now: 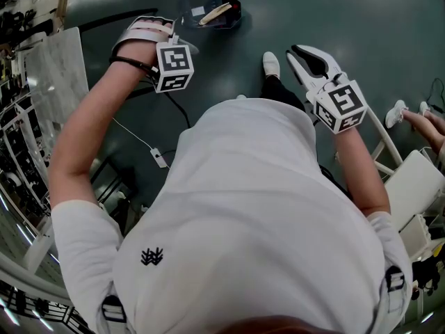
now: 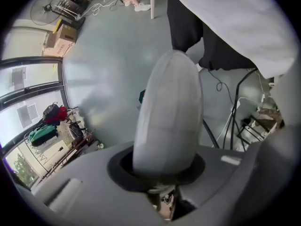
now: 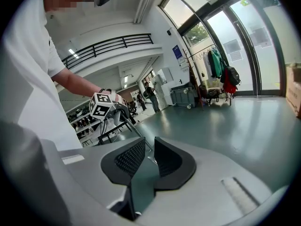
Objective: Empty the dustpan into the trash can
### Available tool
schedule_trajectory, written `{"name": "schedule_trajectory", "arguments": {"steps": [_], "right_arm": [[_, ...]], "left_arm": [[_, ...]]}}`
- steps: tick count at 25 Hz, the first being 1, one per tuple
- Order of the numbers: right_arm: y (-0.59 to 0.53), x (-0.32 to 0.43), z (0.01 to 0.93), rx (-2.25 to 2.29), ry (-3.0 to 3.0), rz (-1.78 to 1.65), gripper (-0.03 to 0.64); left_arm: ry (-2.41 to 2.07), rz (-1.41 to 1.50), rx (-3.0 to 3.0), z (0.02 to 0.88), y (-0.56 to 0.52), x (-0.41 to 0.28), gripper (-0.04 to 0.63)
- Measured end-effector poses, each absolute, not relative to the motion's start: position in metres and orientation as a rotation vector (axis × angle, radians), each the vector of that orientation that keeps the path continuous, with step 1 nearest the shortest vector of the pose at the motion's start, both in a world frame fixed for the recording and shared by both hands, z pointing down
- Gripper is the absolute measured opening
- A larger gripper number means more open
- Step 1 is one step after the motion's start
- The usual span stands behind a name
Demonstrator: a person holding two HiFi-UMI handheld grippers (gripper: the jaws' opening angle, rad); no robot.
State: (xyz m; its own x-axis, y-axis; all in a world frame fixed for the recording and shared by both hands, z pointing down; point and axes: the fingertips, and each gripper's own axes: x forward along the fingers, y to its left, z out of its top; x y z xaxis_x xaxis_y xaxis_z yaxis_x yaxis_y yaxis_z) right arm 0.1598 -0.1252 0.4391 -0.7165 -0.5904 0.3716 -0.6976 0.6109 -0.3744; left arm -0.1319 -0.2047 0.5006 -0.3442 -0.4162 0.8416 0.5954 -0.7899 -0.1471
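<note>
Gripping a smooth, pale grey, round-ended plastic handle, the left claw is closed on it between black pads. The right claw stands narrowly parted and empty; its wedge-shaped black pads carry a fine dimpled texture. The trash can, dark with a glossy angular rim, sits on the shiny dark green floor at 12 o'clock in the head view, at 1 o'clock from the left claw, and holds a beige strip. Each marker cube bears black-and-white square codes. The white shirt carries a small dark emblem.
</note>
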Motion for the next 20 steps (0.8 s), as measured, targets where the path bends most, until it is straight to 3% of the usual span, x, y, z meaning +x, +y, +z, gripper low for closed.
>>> {"name": "schedule_trajectory", "arguments": {"steps": [20], "right_arm": [[-0.133, 0.155, 0.441, 1.078, -2.643, 0.729, 0.058]], "left_arm": [[-0.384, -2.157, -1.013, 0.501, -0.206, -0.091, 0.144]]}}
